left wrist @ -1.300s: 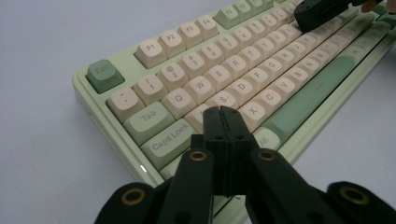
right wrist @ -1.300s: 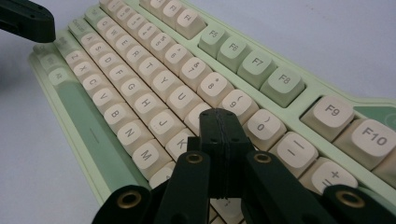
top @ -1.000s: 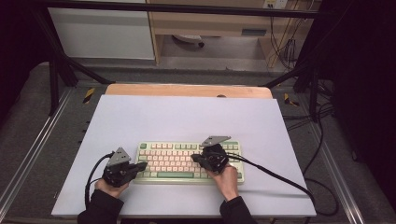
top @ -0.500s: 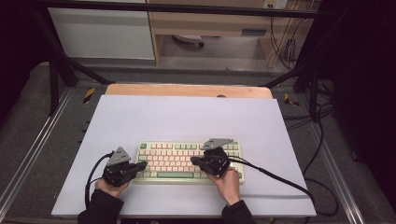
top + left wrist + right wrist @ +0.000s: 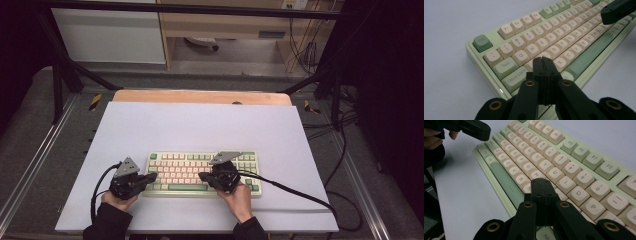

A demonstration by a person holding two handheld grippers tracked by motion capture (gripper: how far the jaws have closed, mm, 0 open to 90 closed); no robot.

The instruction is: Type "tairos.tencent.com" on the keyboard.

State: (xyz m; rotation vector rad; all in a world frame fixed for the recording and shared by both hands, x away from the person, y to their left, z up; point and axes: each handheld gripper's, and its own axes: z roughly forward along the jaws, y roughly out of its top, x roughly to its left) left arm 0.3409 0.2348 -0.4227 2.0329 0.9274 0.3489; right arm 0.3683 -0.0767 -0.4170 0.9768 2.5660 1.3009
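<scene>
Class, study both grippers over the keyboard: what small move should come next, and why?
Probably ease the left gripper straight down to press a key. Its jaws are shut into one tip above the keyboard's left letter keys, near the Caps Lock row; the right gripper is shut too.

My table (image 5: 200, 125) has a pale top and a wooden edge (image 5: 200, 96) at the far side. The floor (image 5: 45, 140) around it is grey. Past it I see a white cupboard (image 5: 107, 35) and black cables (image 5: 345, 145). The sides look dark, maybe curtains.
</scene>
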